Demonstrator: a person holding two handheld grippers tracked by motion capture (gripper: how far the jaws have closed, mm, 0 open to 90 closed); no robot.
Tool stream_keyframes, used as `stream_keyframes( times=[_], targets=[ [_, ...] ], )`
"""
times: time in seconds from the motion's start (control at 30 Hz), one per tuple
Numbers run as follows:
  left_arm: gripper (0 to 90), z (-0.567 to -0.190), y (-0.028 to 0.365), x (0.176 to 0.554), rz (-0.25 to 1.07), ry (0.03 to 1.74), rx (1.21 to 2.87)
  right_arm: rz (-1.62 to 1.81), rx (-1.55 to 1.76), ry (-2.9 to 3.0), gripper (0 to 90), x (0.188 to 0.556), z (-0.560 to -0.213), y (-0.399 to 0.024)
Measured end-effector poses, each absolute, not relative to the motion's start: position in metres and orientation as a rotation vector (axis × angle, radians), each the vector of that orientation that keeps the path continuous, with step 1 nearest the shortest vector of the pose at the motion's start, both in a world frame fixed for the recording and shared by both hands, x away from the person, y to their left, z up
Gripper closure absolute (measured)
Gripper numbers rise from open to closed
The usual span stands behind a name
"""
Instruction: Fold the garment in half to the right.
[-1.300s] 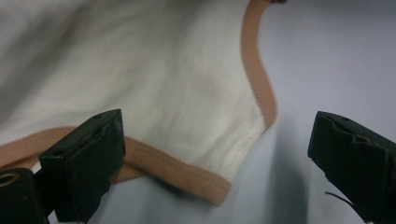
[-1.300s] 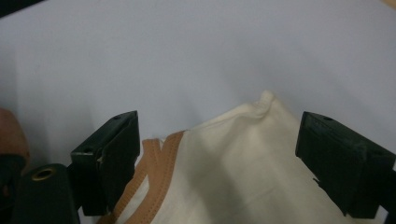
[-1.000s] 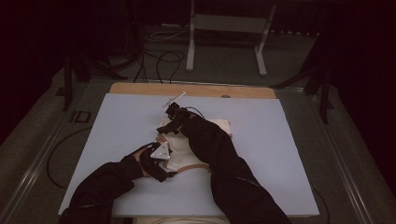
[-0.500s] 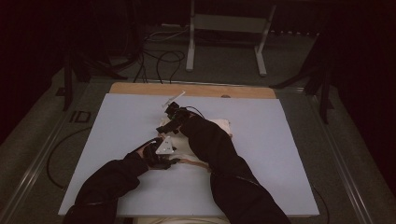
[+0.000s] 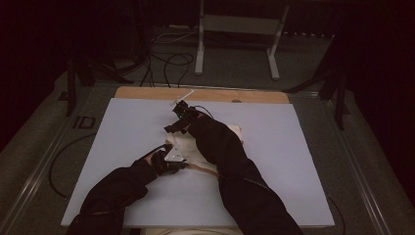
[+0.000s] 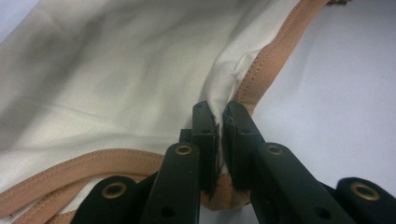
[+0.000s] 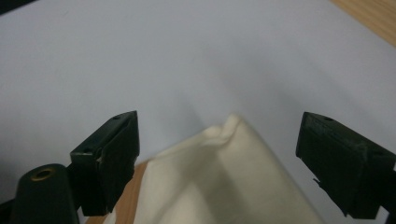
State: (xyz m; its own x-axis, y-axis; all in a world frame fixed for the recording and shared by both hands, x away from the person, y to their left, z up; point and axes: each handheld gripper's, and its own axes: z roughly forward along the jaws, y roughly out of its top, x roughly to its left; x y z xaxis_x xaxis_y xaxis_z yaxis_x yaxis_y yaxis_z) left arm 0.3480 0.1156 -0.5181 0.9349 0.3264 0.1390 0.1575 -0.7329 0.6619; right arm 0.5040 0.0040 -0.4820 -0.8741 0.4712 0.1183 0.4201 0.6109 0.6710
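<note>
1. We see a cream cloth (image 5: 230, 134) with a tan hem lying mid-table on the pale sheet (image 5: 293, 171).
2. Our left gripper (image 6: 219, 122) has just been closing its jaws, and now it's pinching a fold of the cloth's edge.
3. Our right gripper (image 7: 217, 140) stands spread wide, with a cloth corner poking up between the jaws, untouched.

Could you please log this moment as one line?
left gripper: jaws just closed, pinching cream cloth at its tan hem | right gripper: open over a cloth corner | surface: table
</note>
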Motion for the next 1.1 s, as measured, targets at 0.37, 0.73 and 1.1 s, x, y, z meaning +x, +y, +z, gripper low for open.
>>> stream_keyframes(
  times=[0.37, 0.73, 1.1],
  targets=[
    [85.1, -0.519, 0.117, 0.347, 0.331, 0.333, 2.389, 1.043, 0.904, 2.733, 17.5, 0.514, -0.492, 0.019],
    [85.1, -0.519, 0.118, 0.348, 0.326, 0.326, 2.387, 1.000, 0.848, 2.721, 46.1, 0.513, -0.500, 0.027],
    [85.2, -0.519, 0.118, 0.348, 0.320, 0.328, 2.389, 0.930, 0.776, 2.761, 65.0, 0.513, -0.513, 0.031]
  ],
)
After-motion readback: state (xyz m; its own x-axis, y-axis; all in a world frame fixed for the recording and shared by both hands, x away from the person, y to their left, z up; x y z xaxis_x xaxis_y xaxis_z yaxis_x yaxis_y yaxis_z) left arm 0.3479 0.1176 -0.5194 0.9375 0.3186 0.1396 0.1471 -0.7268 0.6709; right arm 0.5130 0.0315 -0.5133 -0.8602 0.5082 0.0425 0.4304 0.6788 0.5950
